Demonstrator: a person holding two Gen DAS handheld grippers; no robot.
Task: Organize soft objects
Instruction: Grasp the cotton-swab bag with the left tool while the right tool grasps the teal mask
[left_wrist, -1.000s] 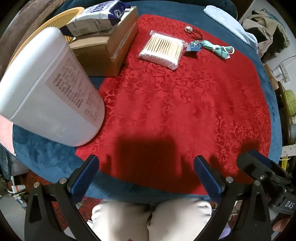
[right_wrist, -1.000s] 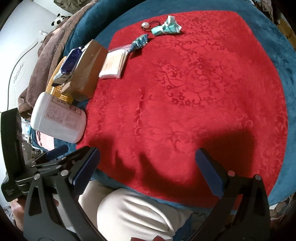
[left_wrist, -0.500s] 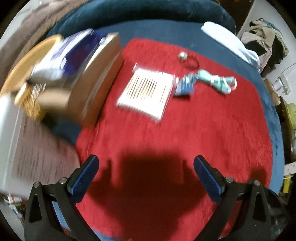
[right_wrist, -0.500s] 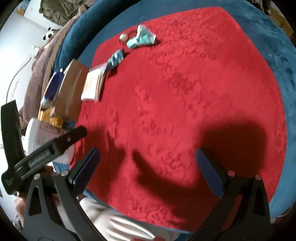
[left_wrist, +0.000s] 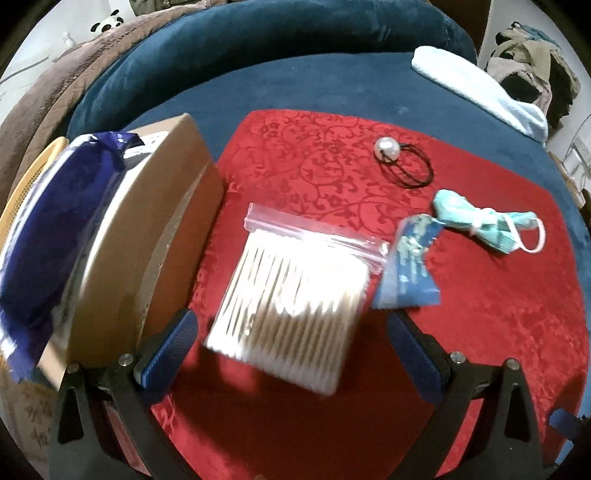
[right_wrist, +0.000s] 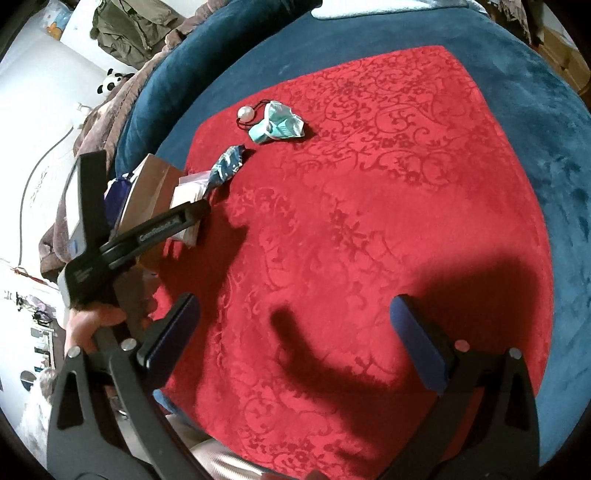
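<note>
On blue cushion (left_wrist: 332, 85): red cloth (left_wrist: 480, 314). Left side, brown box (left_wrist: 147, 251). Right of box, bag of cotton swabs (left_wrist: 291, 306) between wide-open fingers of left gripper (left_wrist: 291, 354), untouched. Farther right: blue packet (left_wrist: 410, 266), teal mask (left_wrist: 484, 225), hair tie (left_wrist: 406, 166). Right gripper (right_wrist: 295, 339) open, empty.

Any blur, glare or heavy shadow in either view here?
Left wrist view: motion blur smears the cotton swab bag and cardboard box; glare whitens the bag's top. Right wrist view: sharp, but dark tong-shaped shadows cross the red cloth; strong fisheye bending in both.
</note>
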